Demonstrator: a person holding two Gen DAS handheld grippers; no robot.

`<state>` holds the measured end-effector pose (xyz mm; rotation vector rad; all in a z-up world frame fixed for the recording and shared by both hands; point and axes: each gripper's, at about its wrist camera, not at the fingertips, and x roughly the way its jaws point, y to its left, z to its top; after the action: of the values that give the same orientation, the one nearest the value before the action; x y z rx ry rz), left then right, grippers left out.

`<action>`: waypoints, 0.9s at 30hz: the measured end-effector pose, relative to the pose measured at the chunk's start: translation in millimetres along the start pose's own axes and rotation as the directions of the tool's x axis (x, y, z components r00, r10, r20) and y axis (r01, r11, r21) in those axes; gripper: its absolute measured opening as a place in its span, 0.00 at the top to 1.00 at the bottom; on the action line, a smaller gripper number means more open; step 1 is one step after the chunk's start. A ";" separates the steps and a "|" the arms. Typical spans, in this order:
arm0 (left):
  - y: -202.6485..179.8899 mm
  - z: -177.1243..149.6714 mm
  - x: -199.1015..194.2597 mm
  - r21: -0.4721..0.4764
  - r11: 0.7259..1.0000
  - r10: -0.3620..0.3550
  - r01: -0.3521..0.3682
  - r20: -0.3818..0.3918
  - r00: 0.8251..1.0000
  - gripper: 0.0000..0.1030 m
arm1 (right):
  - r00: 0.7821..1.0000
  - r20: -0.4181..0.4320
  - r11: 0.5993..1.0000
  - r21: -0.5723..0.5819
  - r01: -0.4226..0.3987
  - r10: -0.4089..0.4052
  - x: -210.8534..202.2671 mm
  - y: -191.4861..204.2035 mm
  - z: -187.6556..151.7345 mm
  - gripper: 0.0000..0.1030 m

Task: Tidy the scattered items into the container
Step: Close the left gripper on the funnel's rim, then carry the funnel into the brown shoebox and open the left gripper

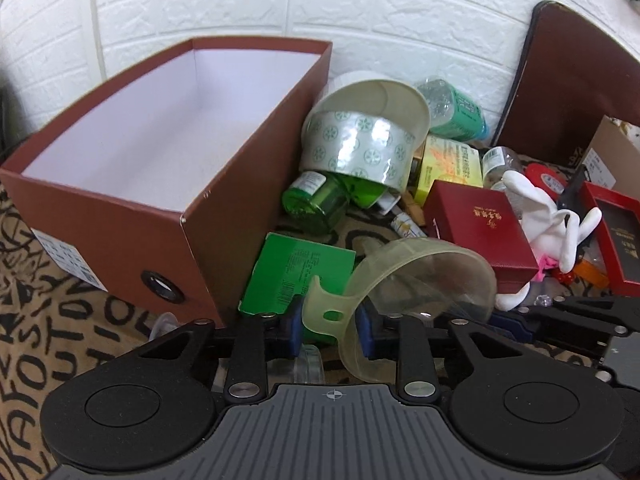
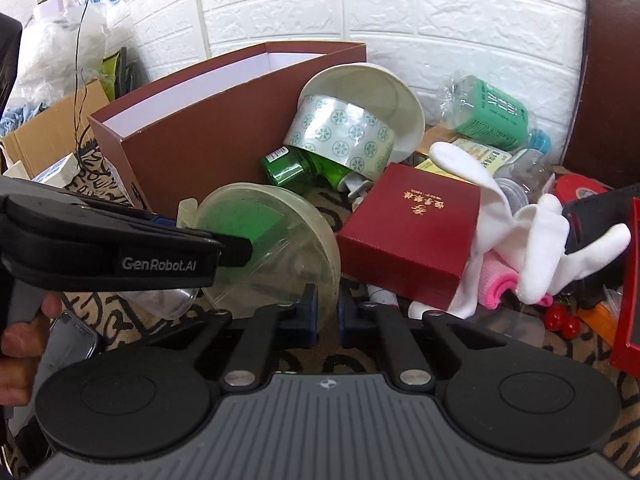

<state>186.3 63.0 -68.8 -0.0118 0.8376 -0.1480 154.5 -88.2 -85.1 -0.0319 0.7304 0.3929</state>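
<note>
A round translucent plastic container (image 1: 420, 280) lies tilted on the patterned cloth, in front of the pile. My left gripper (image 1: 329, 322) is shut on its tabbed rim. My right gripper (image 2: 327, 312) is shut on the opposite edge of the same container (image 2: 276, 248). In the right wrist view the left gripper's fingers (image 2: 236, 244) reach onto it from the left. The brown shoebox (image 1: 224, 248) with a white inside stands open to the left, seen also as the shoebox (image 2: 200, 152) behind the container.
Beside the box lie a paper bowl holding a tape roll (image 1: 356, 148), a green bottle (image 1: 316, 200), a green carton (image 1: 296, 268), a red gift box (image 1: 480, 228), white gloves (image 1: 552, 220) and a green-labelled bottle (image 1: 456, 112). A brown board (image 1: 568, 80) leans at the right.
</note>
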 end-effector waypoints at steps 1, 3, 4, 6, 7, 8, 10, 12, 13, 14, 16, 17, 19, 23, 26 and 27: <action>0.7 -0.3 -3.0 -0.005 1.000 -0.012 0.012 0.002 1.000 0.79 | 1.000 0.004 1.000 0.000 0.004 -0.004 -3.5 -0.3 -0.1 0.89; 0.3 -1.6 -10.5 -0.011 1.000 -0.029 0.029 0.012 1.000 0.80 | 1.000 0.018 1.000 0.007 0.002 -0.002 -11.1 -2.1 1.3 0.90; -1.0 -2.1 -14.7 -0.011 0.999 -0.031 0.031 0.018 0.999 0.81 | 1.000 0.025 1.000 0.009 0.002 -0.003 -16.0 -2.4 2.3 0.91; -4.4 -2.9 -24.7 -0.010 0.999 -0.038 0.038 0.031 0.999 0.81 | 0.999 0.039 1.000 -0.001 0.014 -0.014 -26.2 -0.7 4.0 0.91; -6.2 -3.0 -30.2 -0.009 0.999 -0.040 0.040 0.039 0.998 0.81 | 0.999 0.046 1.000 -0.008 0.021 -0.020 -31.4 0.9 4.6 0.91; -7.8 -2.9 -35.9 -0.007 0.999 -0.042 0.042 0.047 0.998 0.81 | 0.998 0.053 1.000 -0.012 0.025 -0.024 -36.8 2.3 5.0 0.91; -9.6 -2.4 -48.6 -0.009 0.999 -0.049 0.049 0.066 0.997 0.81 | 0.997 0.070 0.999 -0.017 0.029 -0.028 -47.9 4.5 6.1 0.91; -9.0 -0.7 -61.5 -0.018 0.998 -0.059 0.060 0.087 0.994 0.81 | 0.995 0.092 0.999 -0.017 0.029 -0.027 -58.4 6.4 9.6 0.91; -8.1 0.6 -68.0 -0.022 0.998 -0.063 0.066 0.099 0.993 0.81 | 0.994 0.105 1.000 -0.015 0.026 -0.024 -64.0 7.1 12.2 0.91; -6.7 2.2 -74.3 -0.027 0.997 -0.067 0.070 0.112 0.991 0.81 | 0.993 0.119 1.000 -0.012 0.021 -0.020 -68.9 7.8 15.4 0.91; -2.3 6.3 -86.2 -0.036 0.996 -0.072 0.077 0.134 0.988 0.81 | 0.990 0.144 1.000 -0.007 0.007 -0.006 -76.8 10.0 23.4 0.91; 0.9 9.0 -91.2 -0.042 0.996 -0.075 0.082 0.144 0.987 0.81 | 0.988 0.154 1.000 -0.006 -0.001 0.002 -79.3 11.5 28.6 0.91; 8.4 16.0 -100.4 -0.059 0.994 -0.085 0.095 0.164 0.983 0.80 | 0.984 0.175 1.000 -0.011 -0.019 0.021 -81.5 16.5 40.3 0.91; 25.6 37.6 -114.0 -0.087 0.993 -0.056 0.076 0.217 0.975 0.80 | 0.975 0.220 0.998 -0.053 -0.032 0.043 -78.8 33.1 67.3 0.91; 41.6 56.1 -116.8 -0.115 0.992 -0.025 0.054 0.239 0.971 0.80 | 0.967 0.246 0.996 -0.077 -0.044 0.061 -69.6 44.7 90.4 0.91; 47.0 61.9 -116.0 -0.125 0.991 -0.015 0.046 0.241 0.970 0.80 | 0.965 0.252 0.995 -0.082 -0.050 0.069 -64.3 47.4 97.9 0.91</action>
<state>161.6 122.3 55.2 -0.1623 0.6044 -0.1181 157.0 -49.9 35.3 -0.0296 0.4635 0.4721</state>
